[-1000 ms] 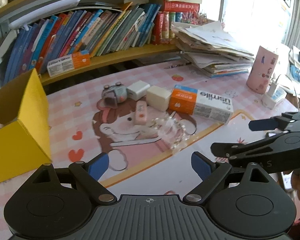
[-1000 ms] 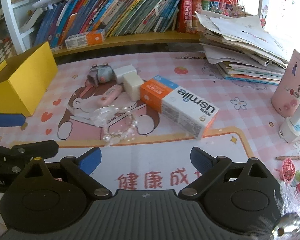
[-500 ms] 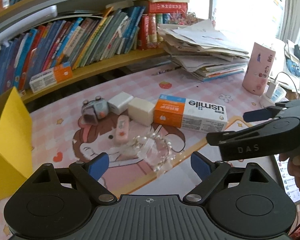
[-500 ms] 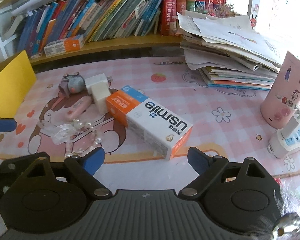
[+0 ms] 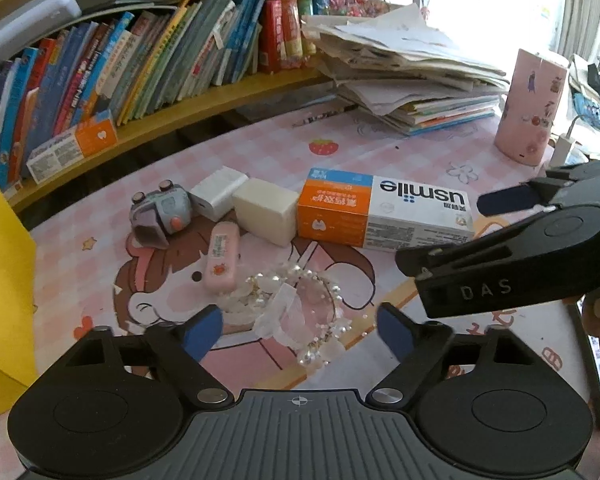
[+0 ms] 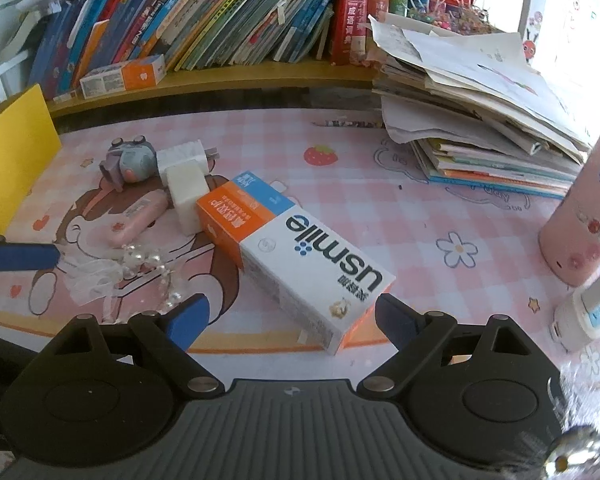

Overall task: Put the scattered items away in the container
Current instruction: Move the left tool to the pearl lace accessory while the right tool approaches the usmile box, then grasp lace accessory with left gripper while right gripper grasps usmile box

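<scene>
Scattered items lie on the pink mat: a usmile box [image 5: 384,214] [image 6: 296,252], a cream block [image 5: 265,211] [image 6: 188,192], a white charger [image 5: 219,192] [image 6: 182,155], a grey toy [image 5: 160,212] [image 6: 129,162], a pink case [image 5: 221,257] [image 6: 140,218] and a pearl headband in clear wrap [image 5: 296,316] [image 6: 140,272]. The yellow container [image 5: 4,288] [image 6: 16,152] stands at the left. My left gripper [image 5: 298,332] is open, empty, around the headband's near side. My right gripper [image 6: 292,318] is open, empty, at the near end of the usmile box.
A bookshelf [image 5: 160,60] runs along the back with a small orange-white box [image 5: 72,146] on its ledge. A stack of papers and books [image 5: 412,76] sits back right. A pink cylinder [image 6: 584,216] and a power strip [image 6: 588,312] stand at the right.
Both grippers have moved forward toward the items. The left one has closed in on the pearl headband, the right one on the usmile box. Both stay open.
</scene>
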A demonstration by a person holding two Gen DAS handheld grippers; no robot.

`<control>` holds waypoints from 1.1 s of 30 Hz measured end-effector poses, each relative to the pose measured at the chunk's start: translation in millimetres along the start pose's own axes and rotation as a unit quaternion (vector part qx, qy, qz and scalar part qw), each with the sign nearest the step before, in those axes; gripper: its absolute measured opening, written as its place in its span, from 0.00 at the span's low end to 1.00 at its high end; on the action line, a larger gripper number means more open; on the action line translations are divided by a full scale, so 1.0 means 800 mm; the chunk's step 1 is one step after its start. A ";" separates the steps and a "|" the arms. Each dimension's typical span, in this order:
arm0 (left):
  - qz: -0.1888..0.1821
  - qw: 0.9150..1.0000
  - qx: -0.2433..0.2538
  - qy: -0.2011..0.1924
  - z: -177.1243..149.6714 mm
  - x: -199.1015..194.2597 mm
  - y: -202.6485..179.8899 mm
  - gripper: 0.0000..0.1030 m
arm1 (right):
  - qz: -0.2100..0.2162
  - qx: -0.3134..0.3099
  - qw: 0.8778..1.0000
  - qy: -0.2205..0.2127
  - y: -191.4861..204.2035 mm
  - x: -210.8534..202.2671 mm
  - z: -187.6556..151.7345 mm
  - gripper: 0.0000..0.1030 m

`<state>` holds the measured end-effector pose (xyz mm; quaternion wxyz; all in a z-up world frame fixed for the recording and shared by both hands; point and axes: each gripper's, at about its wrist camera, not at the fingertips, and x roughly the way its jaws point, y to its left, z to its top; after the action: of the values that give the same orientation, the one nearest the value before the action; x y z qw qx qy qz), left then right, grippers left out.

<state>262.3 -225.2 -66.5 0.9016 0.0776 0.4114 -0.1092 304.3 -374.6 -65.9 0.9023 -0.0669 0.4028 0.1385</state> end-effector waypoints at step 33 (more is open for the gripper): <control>-0.013 0.999 -0.024 0.034 -0.017 0.031 0.029 0.34 | -0.009 -0.068 0.998 0.005 0.011 0.029 0.011 0.64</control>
<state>274.3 -203.3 -93.3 0.8874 0.0542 0.4449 -0.1079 322.6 -359.9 -77.9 0.8948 -0.1326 0.3963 0.1570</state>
